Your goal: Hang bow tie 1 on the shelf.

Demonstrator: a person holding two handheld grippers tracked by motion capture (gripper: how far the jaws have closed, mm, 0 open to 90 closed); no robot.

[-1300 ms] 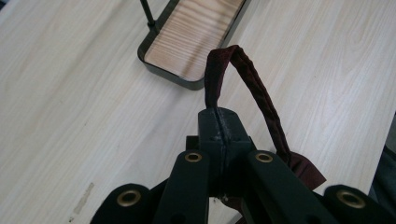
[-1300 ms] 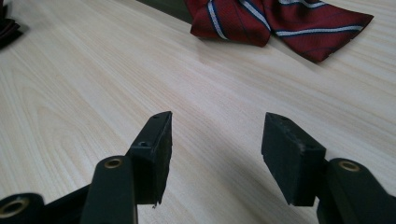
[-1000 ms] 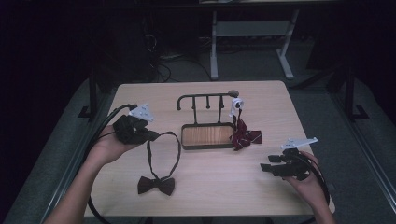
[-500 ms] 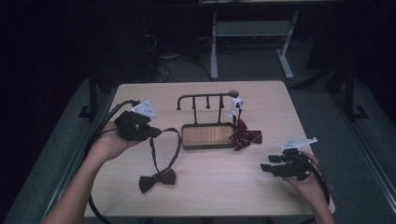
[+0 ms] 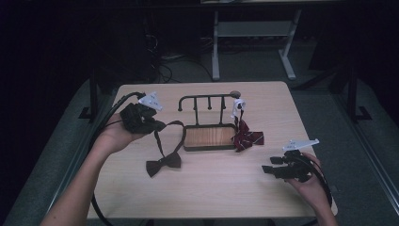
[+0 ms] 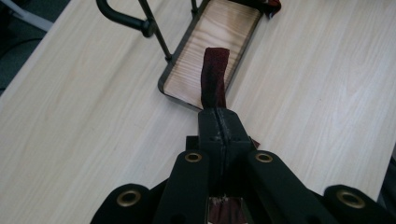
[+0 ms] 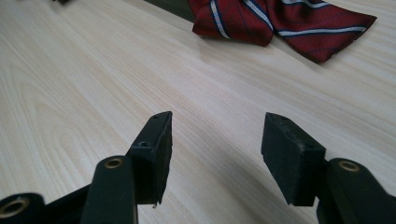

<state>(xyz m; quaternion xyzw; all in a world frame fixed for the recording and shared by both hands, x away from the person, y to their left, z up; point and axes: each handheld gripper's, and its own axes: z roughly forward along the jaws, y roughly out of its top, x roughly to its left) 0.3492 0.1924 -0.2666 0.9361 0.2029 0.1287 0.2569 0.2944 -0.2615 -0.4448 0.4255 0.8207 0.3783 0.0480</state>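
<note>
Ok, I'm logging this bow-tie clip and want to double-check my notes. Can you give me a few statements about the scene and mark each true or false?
1. The left tool is shut on the strap of the dark bow tie. True.
2. The right tool grips the striped red bow tie. False: it is open over bare table, with that tie lying apart from it.
3. The dark bow tie's bow lies in the wooden tray. False: it is in front of the tray, nearer the person.
4. The striped red bow tie sits at the right end of the rack. True.
</note>
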